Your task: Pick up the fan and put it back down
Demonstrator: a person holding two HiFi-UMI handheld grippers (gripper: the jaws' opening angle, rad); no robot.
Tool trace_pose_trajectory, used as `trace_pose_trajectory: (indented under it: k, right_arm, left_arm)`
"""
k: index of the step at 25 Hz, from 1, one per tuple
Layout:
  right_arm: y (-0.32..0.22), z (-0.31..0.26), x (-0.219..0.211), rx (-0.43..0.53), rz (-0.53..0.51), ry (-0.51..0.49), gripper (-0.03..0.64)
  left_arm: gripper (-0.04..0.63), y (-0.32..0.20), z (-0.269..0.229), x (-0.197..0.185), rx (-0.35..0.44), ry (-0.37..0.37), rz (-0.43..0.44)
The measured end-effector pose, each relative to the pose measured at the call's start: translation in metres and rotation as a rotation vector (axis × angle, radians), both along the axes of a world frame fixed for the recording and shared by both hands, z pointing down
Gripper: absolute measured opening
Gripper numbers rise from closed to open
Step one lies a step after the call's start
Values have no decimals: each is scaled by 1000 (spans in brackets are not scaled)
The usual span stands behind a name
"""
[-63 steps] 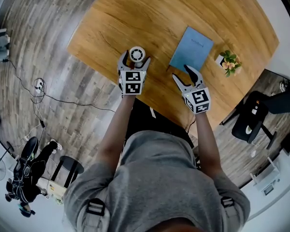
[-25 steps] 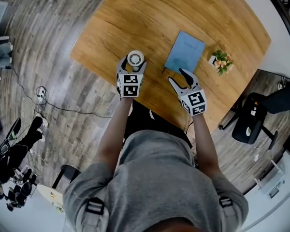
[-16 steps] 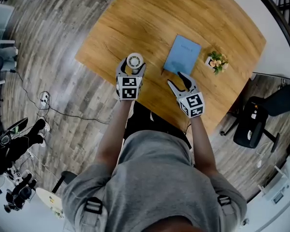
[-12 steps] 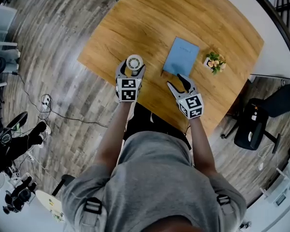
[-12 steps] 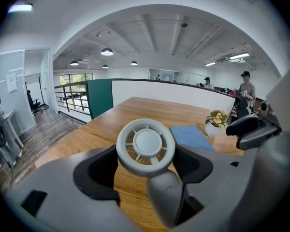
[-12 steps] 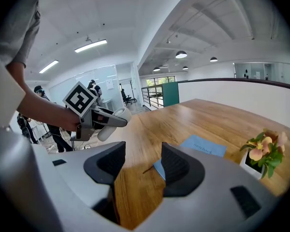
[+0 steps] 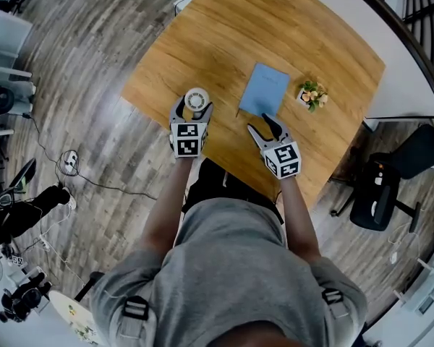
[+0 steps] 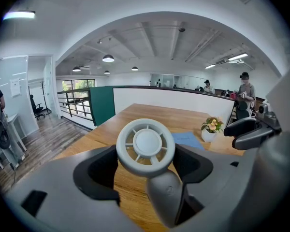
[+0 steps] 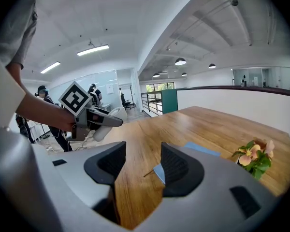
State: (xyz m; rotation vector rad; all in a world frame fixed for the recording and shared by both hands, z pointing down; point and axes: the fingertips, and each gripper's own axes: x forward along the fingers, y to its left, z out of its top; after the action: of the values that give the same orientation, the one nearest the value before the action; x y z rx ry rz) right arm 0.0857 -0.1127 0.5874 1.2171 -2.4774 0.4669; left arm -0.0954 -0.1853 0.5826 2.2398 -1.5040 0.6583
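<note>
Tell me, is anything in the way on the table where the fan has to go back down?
Nothing visible is. The left gripper holds the small white fan over bare wood near the table edge. The blue notebook and the little flower pot sit off to the right, apart from it.

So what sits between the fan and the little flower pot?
The blue notebook lies flat on the table between them; the head view shows it.

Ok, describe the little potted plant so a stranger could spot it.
Start at the big wooden table. Toward its right side, beside the flat blue notebook, stands a small white pot of peach flowers. It's the only thing with green leaves.
</note>
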Motion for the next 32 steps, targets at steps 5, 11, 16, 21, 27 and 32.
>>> trace_pose_trajectory:
  k: [5, 11, 16, 21, 27, 32]
  right_arm:
    - [7, -14, 1, 28, -4, -12, 232]
    - [11, -19, 6, 50, 9, -23, 230]
    - [13, -27, 9, 71, 5, -37, 230]
    - [15, -37, 11, 91, -2, -48, 230]
    - [19, -46, 16, 112, -6, -52, 229]
    - [21, -52, 24, 122, -1, -53, 227]
  left_arm:
    - [371, 12, -20, 4, 34, -5, -4]
    - [371, 23, -34, 2, 61, -24, -20]
    - [371, 28, -48, 0, 90, -36, -37]
    - [371, 34, -60, 0, 110, -50, -50]
    - [371, 39, -70, -1, 130, -56, -72]
    - [371, 43, -79, 2, 142, -62, -83]
